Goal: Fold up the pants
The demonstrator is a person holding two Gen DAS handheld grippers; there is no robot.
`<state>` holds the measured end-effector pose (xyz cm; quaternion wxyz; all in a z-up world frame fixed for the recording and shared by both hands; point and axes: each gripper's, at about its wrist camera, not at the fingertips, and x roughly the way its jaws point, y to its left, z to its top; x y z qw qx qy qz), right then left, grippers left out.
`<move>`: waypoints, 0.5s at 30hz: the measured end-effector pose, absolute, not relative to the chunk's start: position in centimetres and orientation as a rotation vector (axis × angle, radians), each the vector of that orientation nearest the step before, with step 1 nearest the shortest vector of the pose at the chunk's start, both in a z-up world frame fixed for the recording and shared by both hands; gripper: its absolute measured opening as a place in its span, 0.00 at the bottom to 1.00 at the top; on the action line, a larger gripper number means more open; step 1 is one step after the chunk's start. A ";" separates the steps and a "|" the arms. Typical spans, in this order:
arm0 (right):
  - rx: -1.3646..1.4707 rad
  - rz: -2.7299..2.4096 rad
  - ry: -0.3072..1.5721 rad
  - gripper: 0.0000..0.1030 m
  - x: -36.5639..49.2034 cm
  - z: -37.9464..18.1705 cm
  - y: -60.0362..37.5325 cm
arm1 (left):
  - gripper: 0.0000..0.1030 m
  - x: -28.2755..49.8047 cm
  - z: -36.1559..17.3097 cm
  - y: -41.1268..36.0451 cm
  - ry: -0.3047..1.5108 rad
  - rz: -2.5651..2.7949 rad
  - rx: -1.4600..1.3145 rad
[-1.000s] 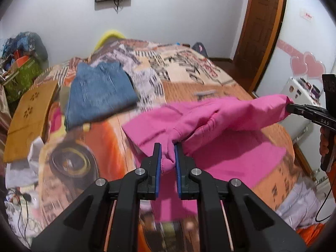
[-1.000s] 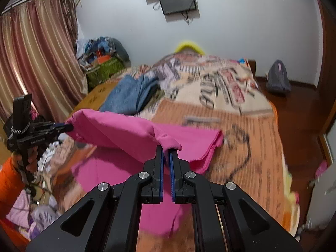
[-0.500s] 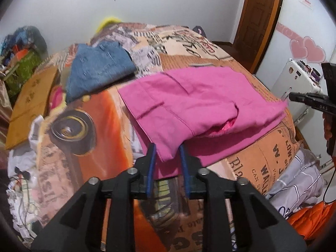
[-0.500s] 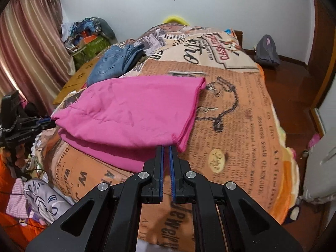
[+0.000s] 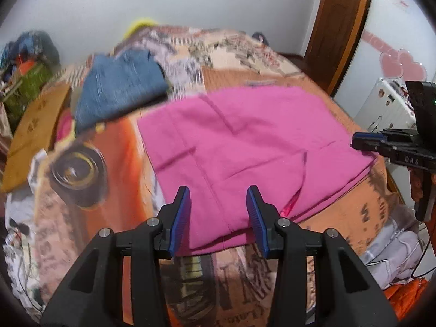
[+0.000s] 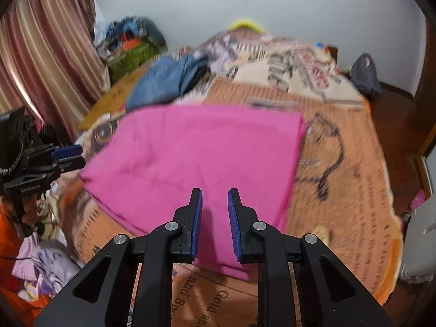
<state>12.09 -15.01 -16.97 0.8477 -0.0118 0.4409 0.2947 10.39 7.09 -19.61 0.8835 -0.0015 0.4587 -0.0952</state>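
Observation:
The pink pants [image 5: 245, 147] lie folded flat on the printed bedspread [image 5: 109, 179], also in the right wrist view [image 6: 196, 158]. My left gripper [image 5: 217, 212] is open and empty, just above the pants' near edge. My right gripper [image 6: 214, 212] is open and empty above the opposite near edge. Each gripper shows in the other's view: the right one [image 5: 365, 140] at the pants' right side, the left one [image 6: 68, 155] at their left side.
Folded blue jeans [image 5: 120, 87] lie at the back left of the bed, also in the right wrist view [image 6: 166, 81]. A wooden door [image 5: 338, 27] stands at the right. Curtains [image 6: 46, 54] and a clothes pile [image 6: 130, 43] are at the left. Laundry [image 5: 389, 245] lies beside the bed.
Both grippers carried the pants' edge over and laid it down on the bed. Both then opened and let go of the cloth, and drew back a little.

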 end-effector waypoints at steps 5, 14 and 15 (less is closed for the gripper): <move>-0.023 0.638 0.991 0.17 11.9 -19.2 -14.9 | 0.42 10.4 -20.4 7.7 0.965 -0.190 -0.041; -0.041 0.532 0.913 0.29 15.0 -16.0 -17.0 | 0.42 14.7 -16.5 11.9 0.878 -0.057 -0.024; -0.040 0.519 0.906 0.30 15.6 -15.8 -17.1 | 0.42 15.6 -16.4 12.4 0.876 -0.042 -0.029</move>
